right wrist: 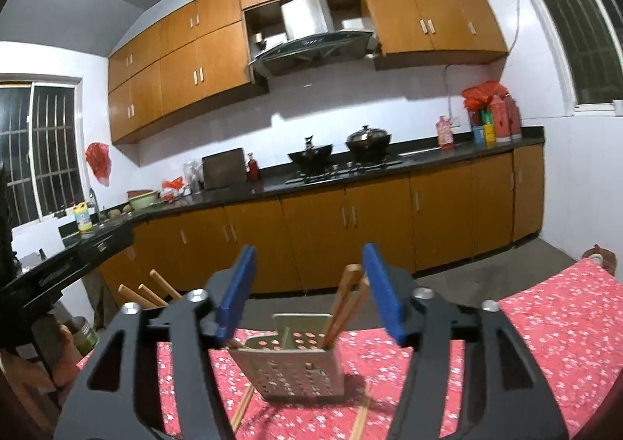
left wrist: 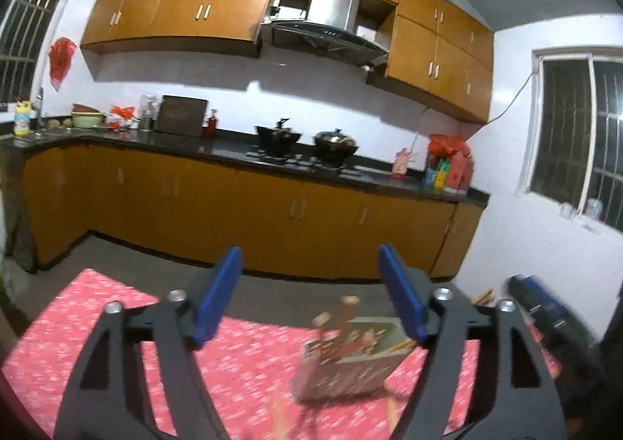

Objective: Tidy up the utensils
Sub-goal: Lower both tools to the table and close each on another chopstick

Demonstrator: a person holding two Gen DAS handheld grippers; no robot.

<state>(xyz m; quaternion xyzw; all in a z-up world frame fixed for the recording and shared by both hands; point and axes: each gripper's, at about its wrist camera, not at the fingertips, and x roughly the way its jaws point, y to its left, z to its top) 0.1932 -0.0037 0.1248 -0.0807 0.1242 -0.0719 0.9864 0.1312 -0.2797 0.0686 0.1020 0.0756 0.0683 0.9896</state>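
Note:
A perforated metal utensil holder point(right wrist: 292, 366) stands on the red flowered tablecloth point(right wrist: 557, 323), with wooden chopsticks point(right wrist: 346, 303) upright in it. Loose chopsticks point(right wrist: 243, 407) lie on the cloth beside it. My right gripper point(right wrist: 309, 292) is open and empty, just above and behind the holder. In the left wrist view the holder point(left wrist: 350, 362) is blurred, below and between the blue fingers. My left gripper point(left wrist: 309, 292) is open and empty. The other gripper point(left wrist: 545, 307) shows at the right edge there. More chopsticks point(right wrist: 152, 290) stick up at the left, behind my right gripper's frame.
Kitchen counter point(right wrist: 428, 159) with two woks point(right wrist: 368, 140), bottles and a cutting board runs along the far wall. Orange cabinets point(right wrist: 350, 222) stand below it. Floor gap lies between the table and cabinets. A can point(right wrist: 83, 335) sits low at left.

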